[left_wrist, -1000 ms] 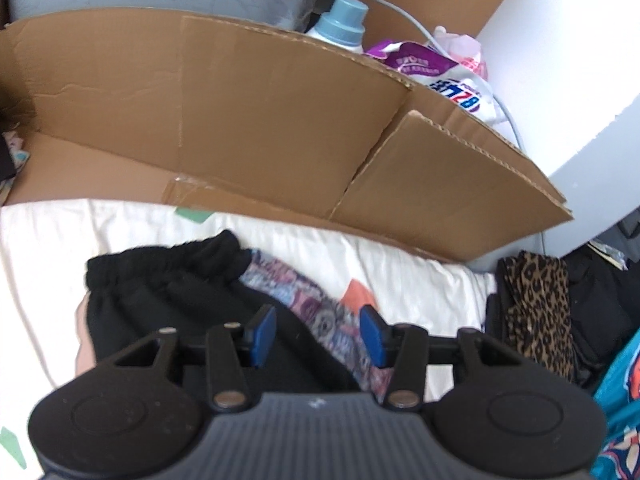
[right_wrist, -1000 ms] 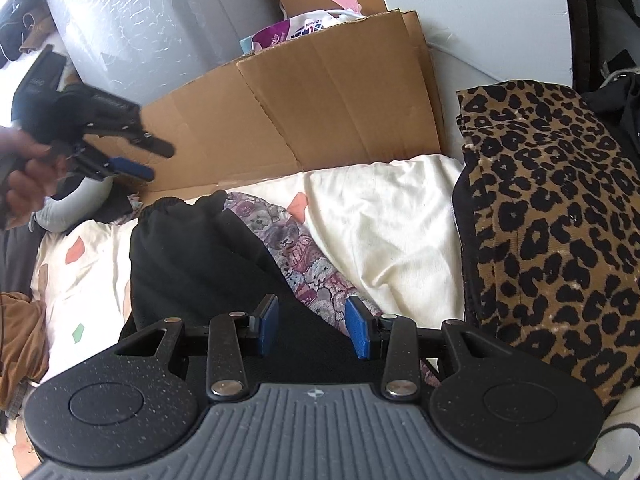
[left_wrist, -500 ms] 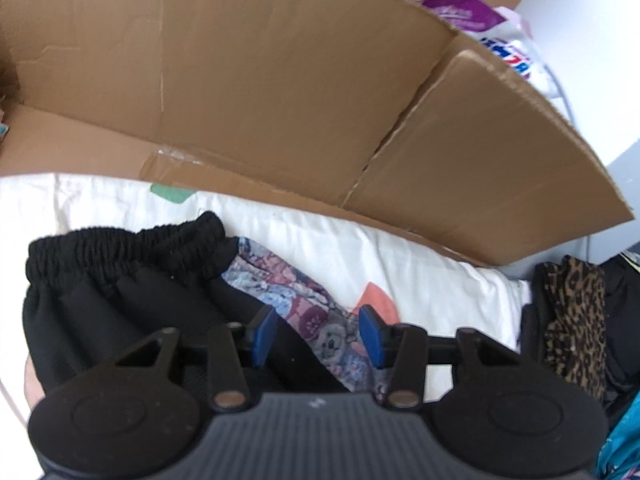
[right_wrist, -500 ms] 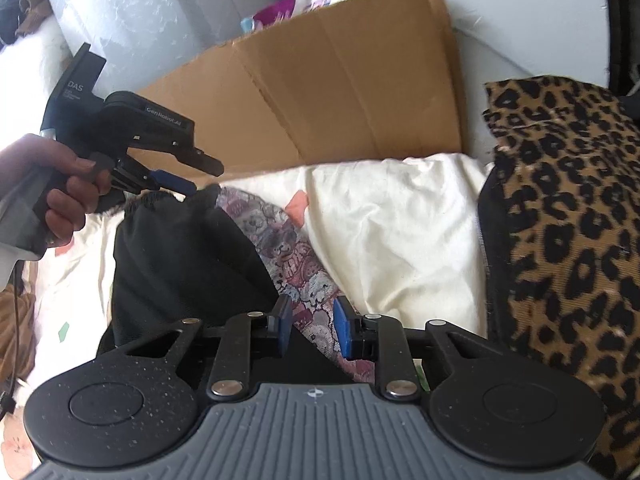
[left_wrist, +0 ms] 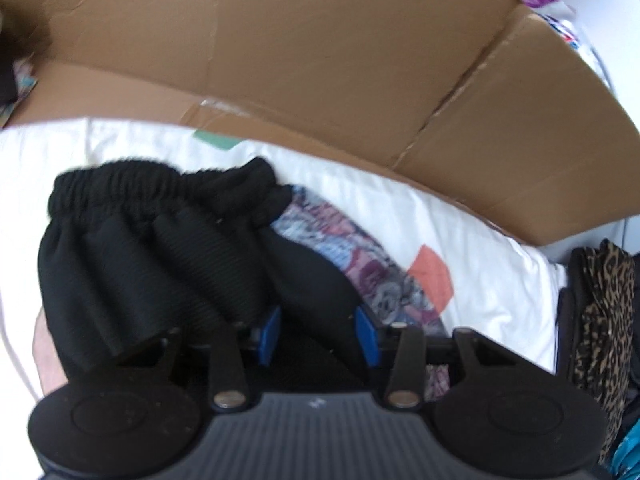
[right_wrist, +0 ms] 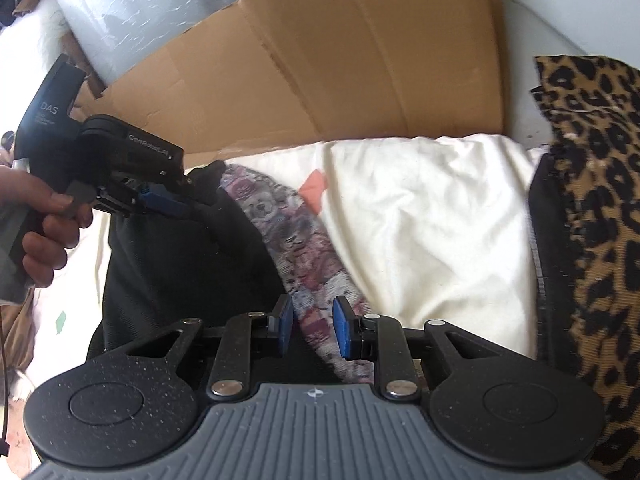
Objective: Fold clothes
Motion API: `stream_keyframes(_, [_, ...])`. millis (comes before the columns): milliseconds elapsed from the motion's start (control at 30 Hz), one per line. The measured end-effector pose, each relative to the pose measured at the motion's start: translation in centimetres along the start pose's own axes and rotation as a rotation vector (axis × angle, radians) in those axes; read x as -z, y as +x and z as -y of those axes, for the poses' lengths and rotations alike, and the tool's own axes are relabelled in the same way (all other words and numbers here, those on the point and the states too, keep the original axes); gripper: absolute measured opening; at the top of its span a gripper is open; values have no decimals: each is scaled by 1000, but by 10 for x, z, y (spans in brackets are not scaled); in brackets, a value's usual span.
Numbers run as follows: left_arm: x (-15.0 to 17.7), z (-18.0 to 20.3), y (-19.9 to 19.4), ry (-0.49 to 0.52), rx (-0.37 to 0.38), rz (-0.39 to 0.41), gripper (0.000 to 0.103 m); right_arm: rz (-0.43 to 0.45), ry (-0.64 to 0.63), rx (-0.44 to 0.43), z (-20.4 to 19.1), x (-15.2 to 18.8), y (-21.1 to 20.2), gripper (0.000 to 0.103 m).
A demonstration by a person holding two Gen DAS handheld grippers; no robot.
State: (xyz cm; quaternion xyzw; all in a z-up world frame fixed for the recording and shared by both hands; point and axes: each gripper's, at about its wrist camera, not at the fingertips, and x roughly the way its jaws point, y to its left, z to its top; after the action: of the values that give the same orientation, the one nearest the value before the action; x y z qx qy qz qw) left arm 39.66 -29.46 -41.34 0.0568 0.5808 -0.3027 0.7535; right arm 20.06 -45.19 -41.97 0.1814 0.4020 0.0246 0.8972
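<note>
A black garment with an elastic waistband lies crumpled on a white sheet. A purple patterned garment shows from under its right side. My left gripper is low over the black fabric, jaws closing with a fold between them, pads not pressing. In the right wrist view the left gripper sits at the black garment's far edge, held by a hand. My right gripper is narrowed, with the patterned strip lying flat between its blue pads.
Flattened cardboard stands along the far side of the sheet. A leopard-print garment is piled at the right, beside dark clothes. A silver wrapped bundle is at the back left.
The left gripper has come down onto the black garment near its waistband. The right gripper's jaws have narrowed and it has moved in closer over the patterned strip.
</note>
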Motion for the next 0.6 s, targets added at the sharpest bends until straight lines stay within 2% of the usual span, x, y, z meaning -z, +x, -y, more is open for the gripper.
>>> stream_keyframes(233, [10,-15,0,-59,-14,-27,45,-43,-33,-17,-2,12,5,29])
stream_keyframes(600, [14,-31,15,-225,-18,-32,45,-106,-136,-13,-2,34,11,30])
